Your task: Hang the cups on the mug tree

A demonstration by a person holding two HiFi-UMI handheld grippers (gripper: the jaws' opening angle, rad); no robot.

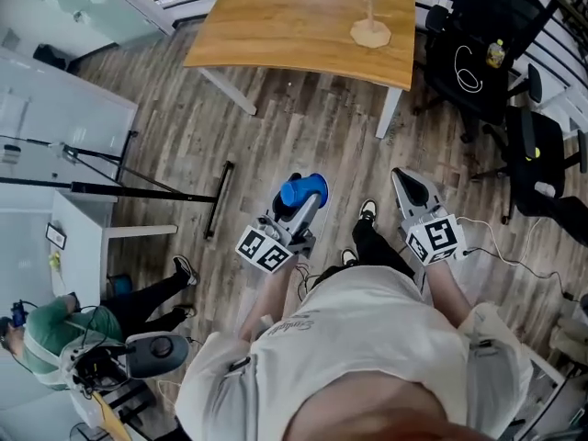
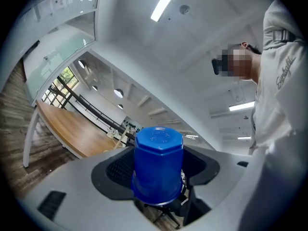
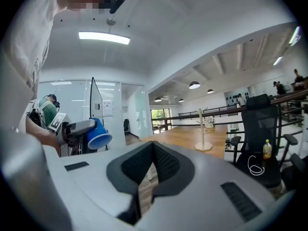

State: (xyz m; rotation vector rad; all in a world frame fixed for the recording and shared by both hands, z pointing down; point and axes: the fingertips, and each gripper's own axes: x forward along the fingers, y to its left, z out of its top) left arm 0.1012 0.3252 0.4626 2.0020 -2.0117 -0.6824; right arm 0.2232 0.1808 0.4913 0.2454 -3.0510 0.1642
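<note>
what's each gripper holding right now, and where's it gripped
The left gripper clamps the blue cup by its side walls; the right gripper is shut and empty.

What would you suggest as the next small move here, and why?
Probably step forward, carrying the blue cup toward the mug tree: the left gripper is shut on the cup, while the tree stands on the wooden table well ahead.

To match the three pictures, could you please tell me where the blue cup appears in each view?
Head view: blue cup at centre, held in the left gripper.
Left gripper view: blue cup low centre, clamped between the jaws.
Right gripper view: blue cup at left, mouth facing down-right.
Shared landmark: the wooden table, in all three views.
</note>
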